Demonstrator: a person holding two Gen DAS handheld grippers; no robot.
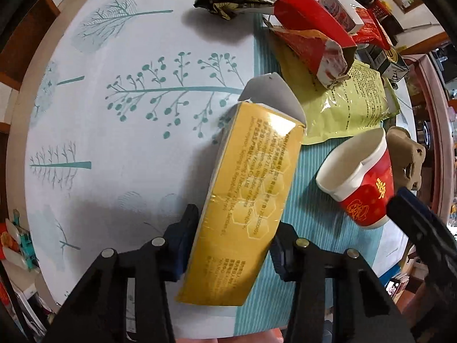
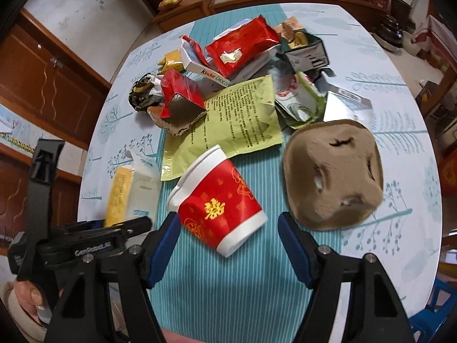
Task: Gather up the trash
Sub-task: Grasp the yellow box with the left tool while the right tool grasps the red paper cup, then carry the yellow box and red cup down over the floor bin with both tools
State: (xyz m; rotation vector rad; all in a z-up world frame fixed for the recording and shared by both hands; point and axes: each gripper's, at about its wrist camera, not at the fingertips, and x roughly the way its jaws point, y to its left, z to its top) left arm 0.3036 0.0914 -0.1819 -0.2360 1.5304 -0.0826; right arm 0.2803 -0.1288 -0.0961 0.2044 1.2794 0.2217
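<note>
A long yellow carton (image 1: 248, 188) with an open grey flap lies on the tablecloth, and my left gripper (image 1: 232, 245) is shut on its near end, one blue pad against each long side. The same carton (image 2: 120, 197) shows at the left of the right wrist view. A red paper cup (image 2: 220, 205) with gold characters lies on its side on the teal runner. My right gripper (image 2: 228, 228) hangs open over the cup's base end, with a gap at each finger. The cup (image 1: 360, 183) also lies to the right of the carton.
Behind the cup sits a heap of litter: a green foil pouch (image 2: 237, 120), a torn red box (image 2: 180, 97), a Kinder box (image 2: 211, 71), a red foil bag (image 2: 242, 45) and a crumpled dark wrapper (image 2: 142, 91). A brown pulp cup tray (image 2: 331, 171) lies right of the cup. A round table edge (image 2: 428, 228) curves nearby.
</note>
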